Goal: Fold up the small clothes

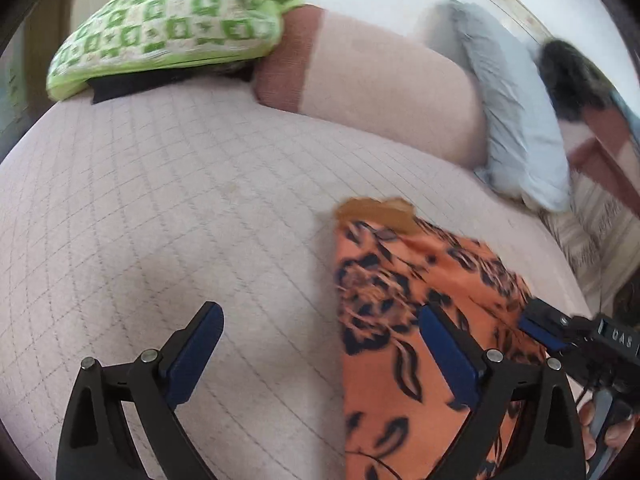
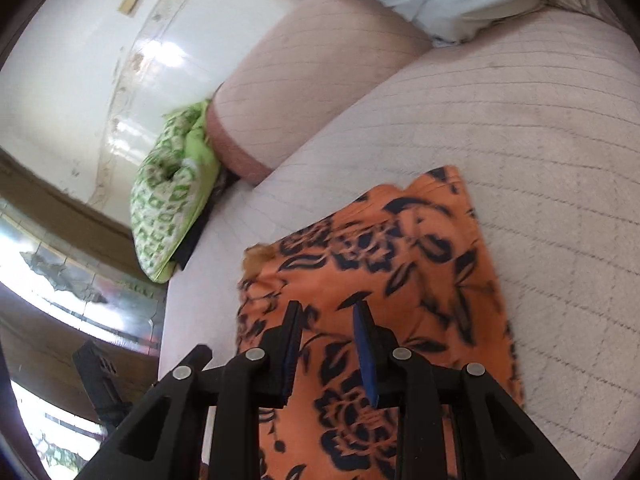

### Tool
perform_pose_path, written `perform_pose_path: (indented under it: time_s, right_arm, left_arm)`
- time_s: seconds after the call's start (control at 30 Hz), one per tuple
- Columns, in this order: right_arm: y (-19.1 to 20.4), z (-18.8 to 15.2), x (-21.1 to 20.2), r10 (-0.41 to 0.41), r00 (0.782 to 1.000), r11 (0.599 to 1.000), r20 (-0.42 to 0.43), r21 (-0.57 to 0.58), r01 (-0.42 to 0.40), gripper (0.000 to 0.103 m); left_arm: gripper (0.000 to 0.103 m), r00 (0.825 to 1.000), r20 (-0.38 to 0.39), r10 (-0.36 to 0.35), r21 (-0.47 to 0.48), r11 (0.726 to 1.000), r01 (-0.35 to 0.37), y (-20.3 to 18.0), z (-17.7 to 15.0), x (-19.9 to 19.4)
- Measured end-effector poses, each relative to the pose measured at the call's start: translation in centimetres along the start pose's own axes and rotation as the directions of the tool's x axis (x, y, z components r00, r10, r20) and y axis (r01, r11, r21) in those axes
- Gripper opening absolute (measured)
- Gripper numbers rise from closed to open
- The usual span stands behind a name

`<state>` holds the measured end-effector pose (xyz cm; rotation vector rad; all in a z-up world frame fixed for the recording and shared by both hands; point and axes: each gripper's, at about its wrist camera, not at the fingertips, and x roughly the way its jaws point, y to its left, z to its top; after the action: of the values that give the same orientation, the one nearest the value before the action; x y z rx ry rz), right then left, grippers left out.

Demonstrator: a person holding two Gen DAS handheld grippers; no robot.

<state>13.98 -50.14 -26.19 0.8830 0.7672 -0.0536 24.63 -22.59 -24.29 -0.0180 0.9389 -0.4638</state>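
An orange garment with a dark floral print (image 1: pixel 404 304) lies flat on the pink quilted bed (image 1: pixel 168 200); it also shows in the right wrist view (image 2: pixel 384 264). My left gripper (image 1: pixel 320 324) is wide open above the garment's left edge, one finger over the bed, the other over the cloth. My right gripper (image 2: pixel 328 316) hovers over the garment's near part with its jaws partly open and nothing between them. Its tip also shows at the garment's right side in the left wrist view (image 1: pixel 548 324).
A green-and-white patterned pillow (image 1: pixel 172 28) lies at the bed's far left corner. A pink bolster (image 1: pixel 384 84) and a light blue pillow (image 1: pixel 512 120) lie along the head of the bed. The bed's left edge (image 2: pixel 168 320) drops to a tiled floor.
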Motion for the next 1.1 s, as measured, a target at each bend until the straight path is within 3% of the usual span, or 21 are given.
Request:
perform_pose_path:
  time_s: [0.07,0.13,0.27,0.43,0.7,0.87,1.1]
  right_arm:
    - [0.5,-0.7,0.9,0.002,0.999,1.0,-0.038,-0.002,-0.002,0.031]
    - [0.4,-1.6,2.7,-0.062,0.993,0.998,-0.102,-0.019,0.06,0.032]
    - [1.3,-1.9,3.0,-0.097,0.99,0.993,-0.102,-0.082,0.089,0.031]
    - [0.3,-1.3,2.0,-0.014,0.995,1.0,-0.097,-0.002,0.013,0.031]
    - [-0.1,-0.3,-0.7,-0.038,0.999,0.999,0.027,0.005,0.038,0.031]
    - [-0.8,0.0,-1.3,-0.065,0.997,0.998,0.032,0.015,0.064,0.031]
    - [-2.4,-0.3,0.4,-0.106,0.994,0.993,-0.033,0.045,0.107,0.032]
  left_arm:
    - [0.099,0.997,-0.045,0.065,0.076,0.995,-0.062,-1.1,-1.1,1.6]
    - [0.1,0.993,-0.063,0.101,0.102,0.99,-0.095,-1.5,-2.0,3.0]
    - [0.102,0.995,-0.091,0.045,0.029,0.999,-0.043,-0.4,-1.5,3.0]
    - [0.102,0.998,-0.03,0.052,0.029,0.998,-0.051,-0.5,-1.6,1.5]
    - [0.102,0.99,0.082,0.118,0.118,0.985,-0.127,-2.8,-1.9,-1.6]
    - [0.102,0.988,0.08,0.135,0.14,0.98,-0.145,-3.4,-2.0,-1.5]
    - [0.102,0.981,0.048,0.186,0.179,0.965,-0.191,-3.8,-3.0,0.1]
